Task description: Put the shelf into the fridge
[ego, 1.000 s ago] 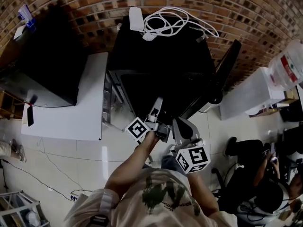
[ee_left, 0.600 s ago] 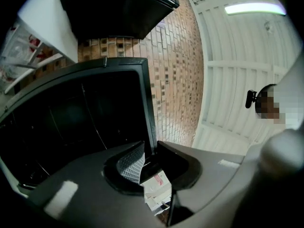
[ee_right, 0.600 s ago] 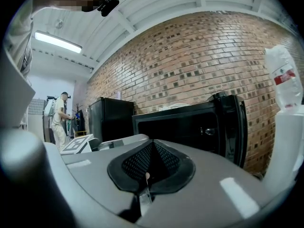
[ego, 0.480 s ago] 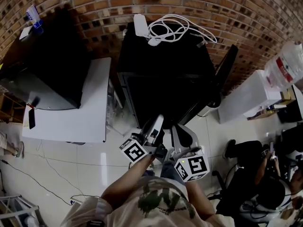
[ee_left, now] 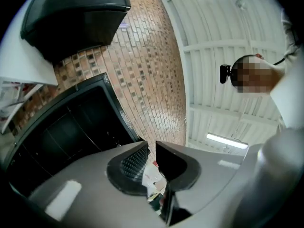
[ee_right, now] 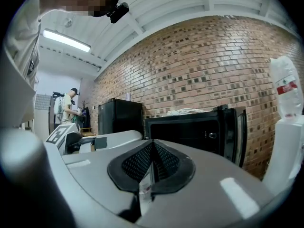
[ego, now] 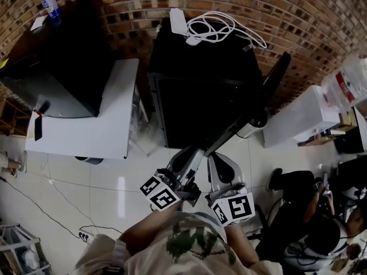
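A black mini fridge (ego: 200, 67) stands against the brick wall, its door (ego: 276, 76) swung open to the right and its inside dark. No shelf can be made out in it. A pale wire rack (ego: 136, 122) leans between the fridge and the white table. Both grippers hover over the floor tiles just in front of the fridge. The jaws of my left gripper (ego: 189, 156) have just been closing; a narrow gap remains in the left gripper view (ee_left: 151, 145), with nothing in it. My right gripper (ego: 218, 158) has its pads together (ee_right: 152, 141), holding nothing.
A white cable and adaptor (ego: 212, 26) lie on the fridge top. To its left is a white table (ego: 86, 119) bearing a black cabinet (ego: 63, 62). A white stand (ego: 298, 119) with a water bottle (ego: 350, 79) is on the right. A person (ego: 309, 216) sits lower right.
Both grippers have drawn back from the fridge's open front toward me. The left gripper has rolled and its jaws have narrowed.
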Action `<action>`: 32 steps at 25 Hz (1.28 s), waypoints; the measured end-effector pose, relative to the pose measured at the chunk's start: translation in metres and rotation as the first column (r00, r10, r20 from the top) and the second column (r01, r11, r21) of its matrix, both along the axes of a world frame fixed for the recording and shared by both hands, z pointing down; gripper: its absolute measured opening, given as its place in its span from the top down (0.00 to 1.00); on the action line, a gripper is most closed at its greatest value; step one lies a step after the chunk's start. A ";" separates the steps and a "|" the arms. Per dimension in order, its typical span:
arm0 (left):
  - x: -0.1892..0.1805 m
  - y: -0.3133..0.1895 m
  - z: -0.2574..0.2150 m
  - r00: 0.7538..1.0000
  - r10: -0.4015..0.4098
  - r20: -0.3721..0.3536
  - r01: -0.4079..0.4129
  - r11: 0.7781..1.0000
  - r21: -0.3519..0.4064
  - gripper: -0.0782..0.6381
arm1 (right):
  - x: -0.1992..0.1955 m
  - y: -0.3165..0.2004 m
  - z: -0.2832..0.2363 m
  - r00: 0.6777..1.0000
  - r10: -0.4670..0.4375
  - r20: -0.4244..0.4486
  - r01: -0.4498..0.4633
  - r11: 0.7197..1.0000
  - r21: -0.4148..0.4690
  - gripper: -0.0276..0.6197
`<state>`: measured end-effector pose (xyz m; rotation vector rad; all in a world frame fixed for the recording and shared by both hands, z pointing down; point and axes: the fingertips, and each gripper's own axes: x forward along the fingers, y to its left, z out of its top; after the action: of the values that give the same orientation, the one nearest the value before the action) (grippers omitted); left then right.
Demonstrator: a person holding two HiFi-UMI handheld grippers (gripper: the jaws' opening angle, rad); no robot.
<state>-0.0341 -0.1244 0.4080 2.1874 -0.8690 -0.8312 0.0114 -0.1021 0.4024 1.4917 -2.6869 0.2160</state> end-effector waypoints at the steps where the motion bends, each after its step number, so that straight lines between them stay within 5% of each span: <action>1: 0.001 0.006 -0.003 1.000 -0.009 0.012 0.009 1.000 0.007 0.84 | 0.002 0.006 -0.002 1.000 -0.005 -0.002 0.005 1.000 0.005 0.96; 20: 0.050 0.152 -0.024 0.971 -0.135 0.196 0.120 0.989 0.084 0.86 | 0.054 0.151 -0.020 0.995 -0.078 0.056 0.075 0.996 0.053 0.96; 32: 0.053 0.197 -0.040 0.942 -0.151 0.300 0.118 0.985 0.124 0.89 | 0.051 0.193 -0.031 0.994 -0.091 0.057 0.088 0.994 0.063 0.96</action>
<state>0.0193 0.0724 0.3682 2.4125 -1.1624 -0.6159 0.0627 0.0914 0.3714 1.3972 -2.8238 0.1791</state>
